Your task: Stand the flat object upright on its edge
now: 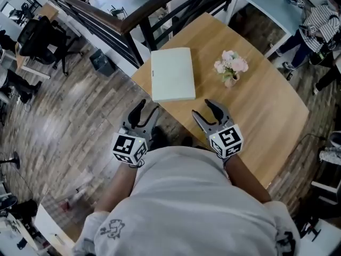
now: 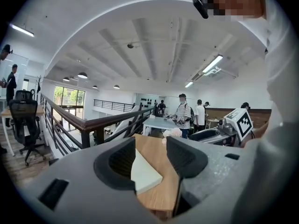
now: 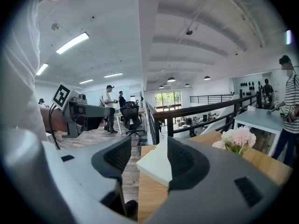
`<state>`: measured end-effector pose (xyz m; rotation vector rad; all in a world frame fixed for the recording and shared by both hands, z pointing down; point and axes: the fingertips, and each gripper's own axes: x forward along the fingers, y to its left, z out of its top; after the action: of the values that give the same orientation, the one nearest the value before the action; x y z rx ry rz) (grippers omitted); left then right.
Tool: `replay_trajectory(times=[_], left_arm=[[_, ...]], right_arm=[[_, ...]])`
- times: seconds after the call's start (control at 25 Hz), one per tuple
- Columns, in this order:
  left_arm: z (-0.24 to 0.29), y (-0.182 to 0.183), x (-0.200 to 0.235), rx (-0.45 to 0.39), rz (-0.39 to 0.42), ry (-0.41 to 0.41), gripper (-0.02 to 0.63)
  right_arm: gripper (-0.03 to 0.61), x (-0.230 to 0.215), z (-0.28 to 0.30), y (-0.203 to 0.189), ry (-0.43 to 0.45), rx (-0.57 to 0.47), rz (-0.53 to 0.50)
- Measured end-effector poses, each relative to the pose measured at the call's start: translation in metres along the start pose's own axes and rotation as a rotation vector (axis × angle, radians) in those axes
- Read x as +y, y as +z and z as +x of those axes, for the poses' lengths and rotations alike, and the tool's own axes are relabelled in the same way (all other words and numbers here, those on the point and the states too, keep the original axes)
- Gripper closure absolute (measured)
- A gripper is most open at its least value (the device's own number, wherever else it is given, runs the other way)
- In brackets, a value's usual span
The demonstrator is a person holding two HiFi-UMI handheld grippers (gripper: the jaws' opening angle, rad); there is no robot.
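A pale green flat book [image 1: 172, 74] lies flat on the wooden table [image 1: 266, 105], near its left edge. My left gripper [image 1: 145, 112] hovers open just short of the book's near left corner, off the table edge. My right gripper [image 1: 211, 111] hangs open over the table's near edge, right of the book's near corner. In the left gripper view the book [image 2: 145, 174] shows between the open jaws of the left gripper [image 2: 150, 158], farther off. The right gripper view shows the book [image 3: 155, 167] beyond the open jaws of the right gripper [image 3: 148, 158]. Nothing is held.
A small vase of pink flowers [image 1: 231, 68] stands on the table right of the book. A dark railing [image 1: 122, 25] runs behind the table's far left side. A second light table [image 1: 272, 4] with a person [image 1: 314, 31] beside it sits at the far right.
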<state>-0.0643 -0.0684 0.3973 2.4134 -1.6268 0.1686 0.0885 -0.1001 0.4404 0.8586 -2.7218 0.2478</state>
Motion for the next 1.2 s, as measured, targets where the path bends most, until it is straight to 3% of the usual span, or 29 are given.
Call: replay_trajectory(times=[0.4, 0.68, 1.2], left_arm=[[0.044, -0.007, 0.025, 0.039, -0.014, -0.047, 0.416], [0.08, -0.023, 0.066, 0.107, -0.065, -0.078, 0.416], [0.158, -0.114, 0.148, 0.372, -0.235, -0.125, 0.405]], right_arm=[[0.328, -0.028, 0.032, 0.0, -0.042, 0.044, 0.009], [0.328, -0.056, 0.08, -0.008, -0.06, 0.108, 0.05], [0.31, -0.117, 0.178, -0.05, -0.113, 0.28, 0.139]])
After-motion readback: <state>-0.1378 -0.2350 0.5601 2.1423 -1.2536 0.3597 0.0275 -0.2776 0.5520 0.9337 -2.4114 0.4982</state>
